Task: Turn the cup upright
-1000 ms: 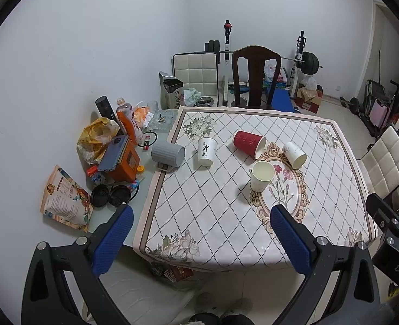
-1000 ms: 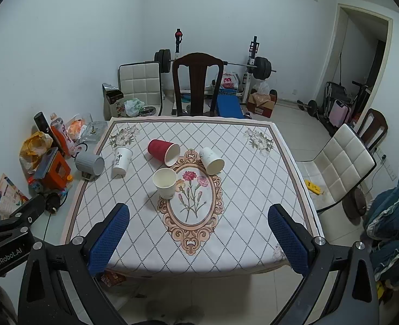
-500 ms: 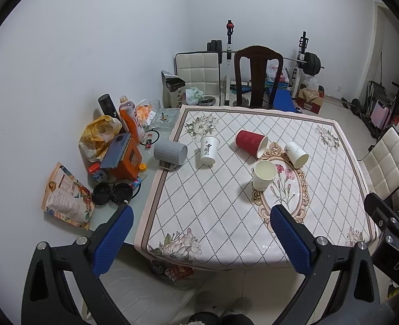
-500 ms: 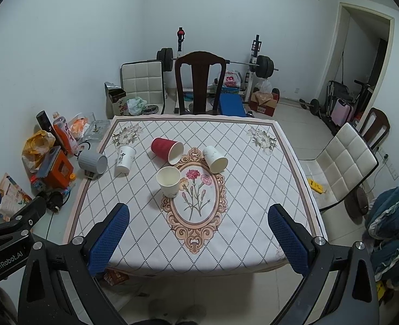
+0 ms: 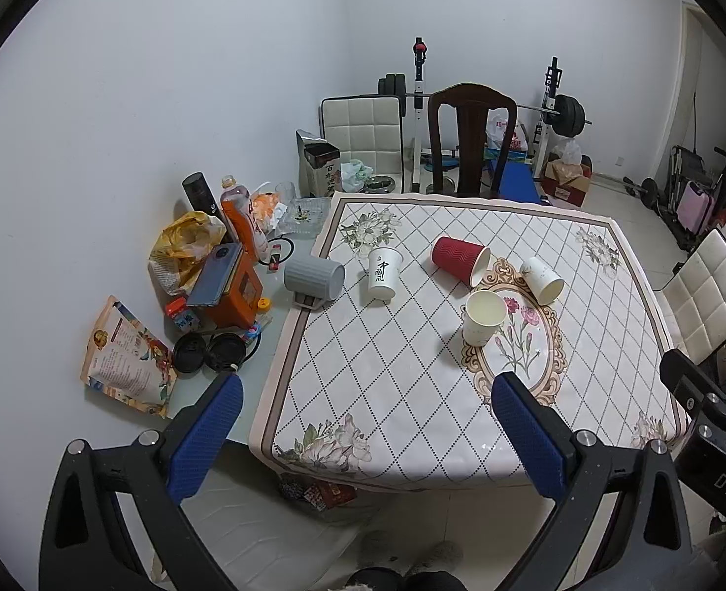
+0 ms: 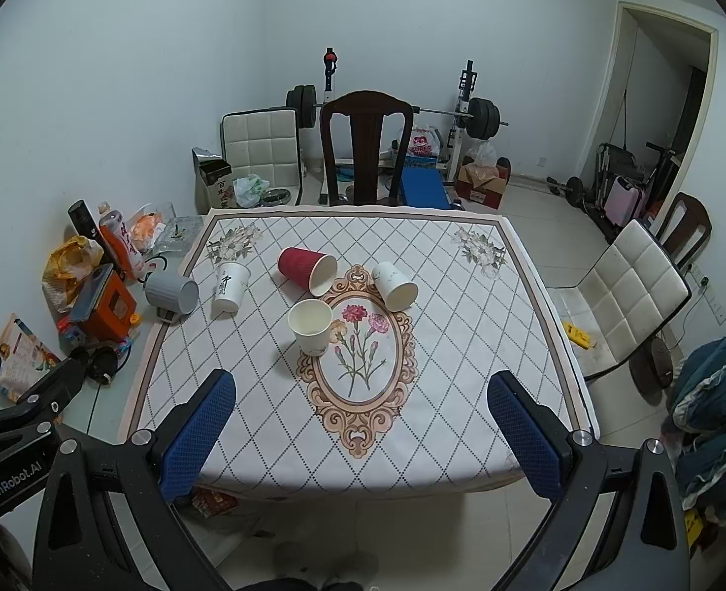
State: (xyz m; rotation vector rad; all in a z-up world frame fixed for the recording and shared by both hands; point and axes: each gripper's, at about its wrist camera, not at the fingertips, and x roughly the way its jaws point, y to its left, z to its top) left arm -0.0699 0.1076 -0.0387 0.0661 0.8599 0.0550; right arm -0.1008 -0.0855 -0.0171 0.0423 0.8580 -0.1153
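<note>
Approach phase: both claws empty, cups not yet touched.

Red cup (image 6: 307,269) lies on its side near table (image 6: 461,394) centre, mouth toward 4 o'clock; white cup (image 6: 394,284) lies tipped at its 3 o'clock, well apart. Plain paper cup (image 6: 310,326) stands upright at 6 o'clock of the red one; printed cup (image 6: 230,286) upright at 9 o'clock; grey mug (image 6: 172,291) on its side at the table's left edge. Left claw (image 5: 363,438) and right claw (image 6: 363,436) are spread wide, holding nothing, short of the near edge. Next, probably: advance, straddle a tipped cup, pinch gently. Versus 1.0 s ago: table sits slightly farther off and more centred; cups unmoved.
</note>
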